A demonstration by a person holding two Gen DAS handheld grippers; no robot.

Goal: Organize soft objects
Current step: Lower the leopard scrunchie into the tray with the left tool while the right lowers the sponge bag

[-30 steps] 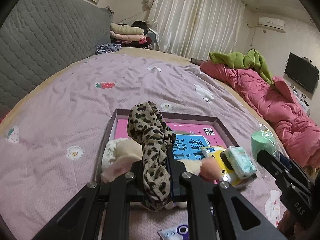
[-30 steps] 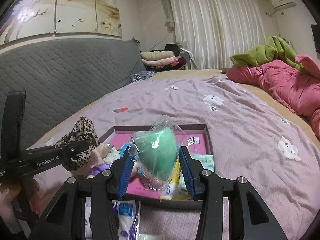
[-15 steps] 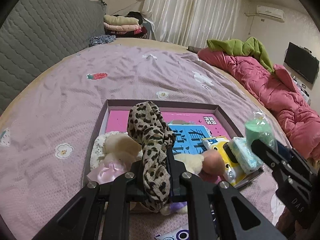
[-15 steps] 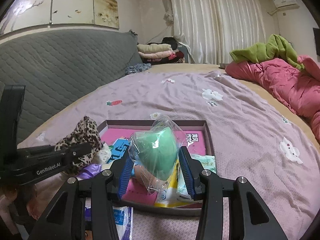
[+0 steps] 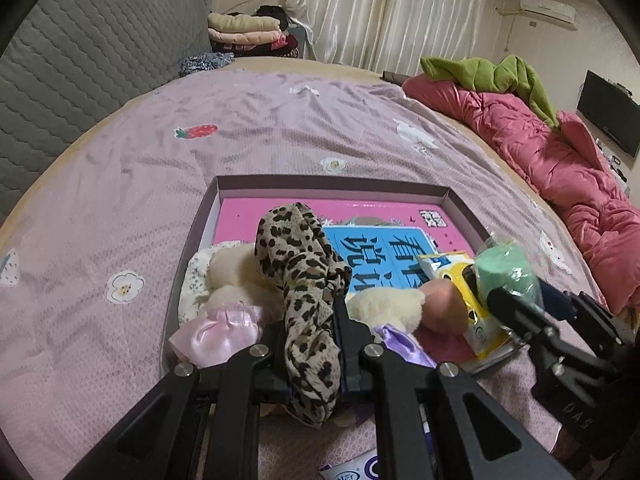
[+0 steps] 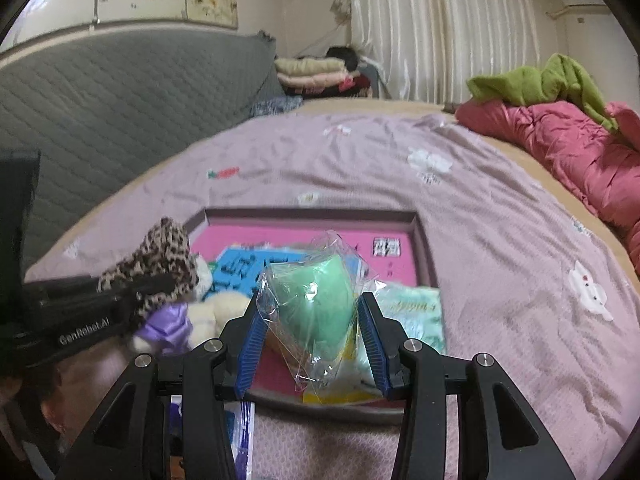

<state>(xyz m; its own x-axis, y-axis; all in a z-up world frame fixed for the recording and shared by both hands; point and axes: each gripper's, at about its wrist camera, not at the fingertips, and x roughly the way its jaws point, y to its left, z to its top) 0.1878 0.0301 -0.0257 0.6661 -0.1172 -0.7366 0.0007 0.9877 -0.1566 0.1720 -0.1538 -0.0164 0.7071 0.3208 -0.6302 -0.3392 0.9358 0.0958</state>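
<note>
A leopard-print cloth is clamped between the closed left tongs, its upper end standing above the fingers and its lower end hanging down between the arms. In the right wrist view the same cloth is seen at the left, pinched in the left tongs above a toy in a purple dress. The right tongs are closed on a green sponge in a clear plastic bag, which is pressed between the blue pads. In the left wrist view the bagged sponge is held at the right, over the near right corner of a shallow box that lies on the bed. The box is lined with a pink and blue printed sheet. In its near left part a cream plush toy in a pink dress is lying, with another cream plush toy just to its right. A yellow packet and a peach-coloured round thing are placed at the near right of the box, touching one another. A pale green tissue pack is seen beside the right tongs in the right wrist view. Along the far right edge of the bed a red quilt is heaped, with a green blanket on top of it.
</note>
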